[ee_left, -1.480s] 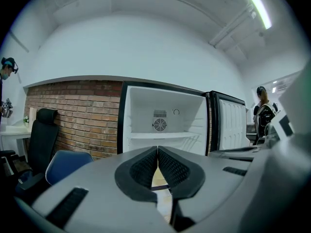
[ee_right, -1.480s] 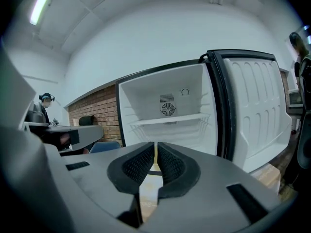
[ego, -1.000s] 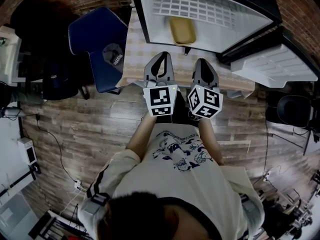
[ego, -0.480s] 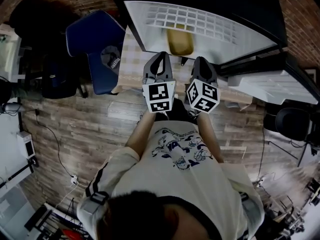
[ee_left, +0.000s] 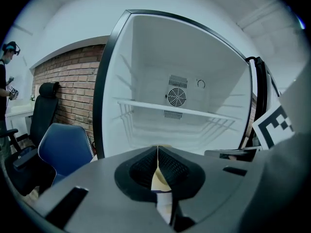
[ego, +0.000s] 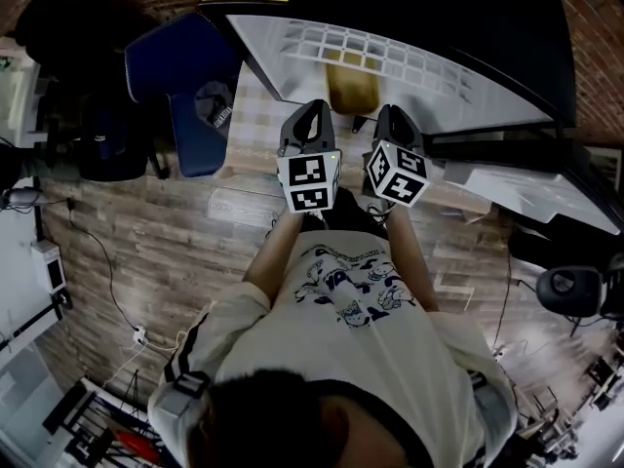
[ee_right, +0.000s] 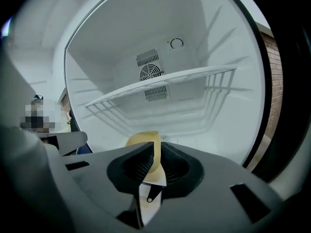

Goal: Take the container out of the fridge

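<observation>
A flat yellow container [ego: 351, 86] lies on the floor of the open white fridge [ego: 265, 66], below its wire shelf [ego: 390, 52]. Both grippers are held side by side just in front of the fridge opening. The left gripper [ego: 310, 127] is a little left of the container and the right gripper [ego: 395, 130] a little right of it. In the left gripper view the left gripper [ee_left: 157, 148] has its jaws meeting at the tips, with the container [ee_left: 158, 179] seen beyond. In the right gripper view the right gripper [ee_right: 155, 147] is almost shut and empty, the container [ee_right: 141, 139] close ahead.
The fridge stands on a table with a checked cloth [ego: 252, 115]. Its door [ego: 526, 178] hangs open at the right. A blue chair [ego: 180, 61] stands left of the table. A person [ee_left: 7, 81] is far off at the left.
Both grippers have moved forward toward the fridge opening, and the container now lies just ahead of their tips. The jaws have not changed.
</observation>
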Demonstrator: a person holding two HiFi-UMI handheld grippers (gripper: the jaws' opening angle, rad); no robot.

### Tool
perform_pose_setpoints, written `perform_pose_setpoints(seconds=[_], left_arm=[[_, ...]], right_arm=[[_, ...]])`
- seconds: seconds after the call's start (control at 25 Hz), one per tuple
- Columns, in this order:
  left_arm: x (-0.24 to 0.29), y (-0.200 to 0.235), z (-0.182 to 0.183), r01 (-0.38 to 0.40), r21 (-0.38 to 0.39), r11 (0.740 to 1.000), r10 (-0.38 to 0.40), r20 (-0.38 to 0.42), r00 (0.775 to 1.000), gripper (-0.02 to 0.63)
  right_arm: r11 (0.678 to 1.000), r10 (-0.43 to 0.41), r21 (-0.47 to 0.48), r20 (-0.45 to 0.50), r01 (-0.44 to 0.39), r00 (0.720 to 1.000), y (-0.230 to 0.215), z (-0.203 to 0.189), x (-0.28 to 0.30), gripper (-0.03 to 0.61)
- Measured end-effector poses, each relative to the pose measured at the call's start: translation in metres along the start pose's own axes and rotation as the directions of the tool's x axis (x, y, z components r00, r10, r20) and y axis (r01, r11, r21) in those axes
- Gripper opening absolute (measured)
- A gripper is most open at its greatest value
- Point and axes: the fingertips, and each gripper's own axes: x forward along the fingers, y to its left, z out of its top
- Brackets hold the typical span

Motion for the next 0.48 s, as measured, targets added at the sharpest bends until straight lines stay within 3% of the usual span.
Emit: perform_pose_setpoints(seconds=[0.48], left_arm=[[0.020, 0.013, -0.007, -0.032, -0.017, 0.999, 0.032, -0.030, 0.999, 0.020]], right_arm=[[0.999, 0.036, 0.029, -0.117, -0.033, 0.993, -0.005, -0.018, 0.044, 0.046]])
